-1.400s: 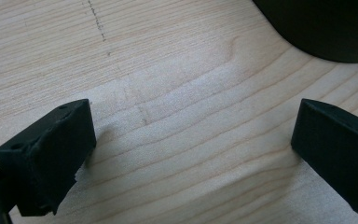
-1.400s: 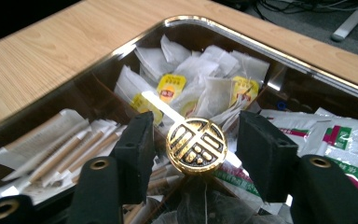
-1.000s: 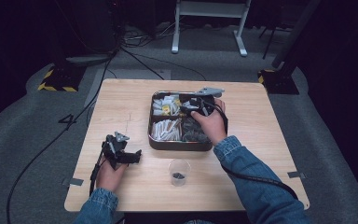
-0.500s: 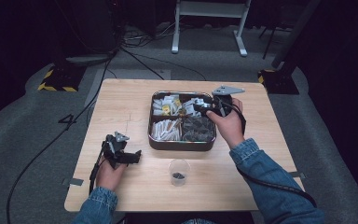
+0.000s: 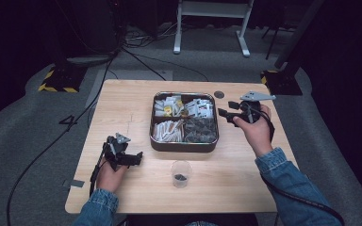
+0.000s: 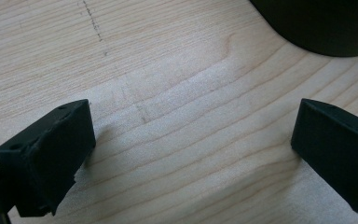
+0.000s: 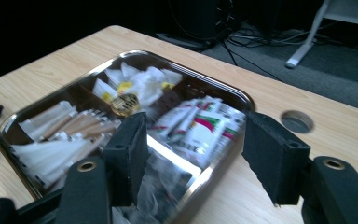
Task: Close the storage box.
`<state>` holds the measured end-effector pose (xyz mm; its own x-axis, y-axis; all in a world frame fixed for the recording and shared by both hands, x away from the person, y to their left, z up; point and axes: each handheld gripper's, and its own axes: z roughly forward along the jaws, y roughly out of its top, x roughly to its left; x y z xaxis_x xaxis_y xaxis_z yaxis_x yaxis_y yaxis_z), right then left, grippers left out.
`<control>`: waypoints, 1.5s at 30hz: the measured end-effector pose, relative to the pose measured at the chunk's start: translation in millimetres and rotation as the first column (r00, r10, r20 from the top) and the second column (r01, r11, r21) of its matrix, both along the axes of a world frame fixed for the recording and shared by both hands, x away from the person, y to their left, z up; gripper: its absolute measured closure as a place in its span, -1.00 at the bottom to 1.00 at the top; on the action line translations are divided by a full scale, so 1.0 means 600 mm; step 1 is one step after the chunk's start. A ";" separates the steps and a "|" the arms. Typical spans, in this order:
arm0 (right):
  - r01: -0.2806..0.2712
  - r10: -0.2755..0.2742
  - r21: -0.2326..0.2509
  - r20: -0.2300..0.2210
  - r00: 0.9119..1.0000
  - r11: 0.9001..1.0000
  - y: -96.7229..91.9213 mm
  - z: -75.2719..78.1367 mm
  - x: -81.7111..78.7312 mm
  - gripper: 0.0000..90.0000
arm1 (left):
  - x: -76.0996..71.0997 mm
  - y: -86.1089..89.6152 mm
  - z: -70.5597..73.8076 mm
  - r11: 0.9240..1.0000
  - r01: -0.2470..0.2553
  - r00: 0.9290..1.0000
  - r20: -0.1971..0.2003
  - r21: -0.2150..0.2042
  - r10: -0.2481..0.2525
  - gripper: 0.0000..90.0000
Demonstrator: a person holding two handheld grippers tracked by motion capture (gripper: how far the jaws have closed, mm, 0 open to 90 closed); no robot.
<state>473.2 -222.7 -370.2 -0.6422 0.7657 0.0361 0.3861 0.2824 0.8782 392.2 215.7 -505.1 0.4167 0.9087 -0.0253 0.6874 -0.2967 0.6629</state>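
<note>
A metal tin (image 5: 184,146) with four compartments of sachets and tea bags stands mid-table. A hand holds my right gripper (image 5: 226,113) just off the tin's right edge, pointing left at it. In the right gripper view my right gripper (image 7: 193,154) is open, nothing between the fingers (image 7: 130,149), with the tin (image 7: 223,95) behind them. My left gripper (image 5: 135,159) rests low at the front left, left of a clear cup (image 5: 181,173) with a dark bit inside. In the left gripper view my left gripper (image 6: 193,149) is wide open over bare wood, the tin's dark wall (image 6: 326,28) ahead.
A round cable hole (image 5: 219,94) lies in the wooden table (image 5: 122,103) behind the tin, also visible as the hole (image 7: 297,121) beyond the right jaw. Cables and a stand's white legs (image 5: 212,28) are on the floor behind the table.
My right gripper has moved from above the tin's back compartments to the right, off the tin's edge. The left gripper has stayed put.
</note>
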 end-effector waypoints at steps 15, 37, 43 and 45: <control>0.032 -0.034 -0.043 -0.048 0.998 0.999 -0.083 -0.033 -0.045 -0.15 | 0.001 0.006 0.000 0.999 0.038 0.999 0.001 -0.002 -0.038 -1.00; 0.150 -0.158 -0.076 -0.117 0.980 0.986 -0.190 -0.132 -0.073 -0.17 | 0.004 0.007 0.000 0.999 0.044 0.999 0.000 0.000 -0.044 -1.00; 0.134 -0.149 -0.104 -0.161 0.976 0.986 -0.199 -0.164 -0.075 -0.20 | 0.005 0.006 0.000 0.999 0.042 0.999 0.001 -0.001 -0.042 -1.00; 0.126 -0.147 -0.129 -0.165 0.975 0.984 -0.201 -0.177 -0.078 -0.21 | 0.005 0.006 0.000 0.999 0.041 0.999 0.002 -0.001 -0.041 -1.00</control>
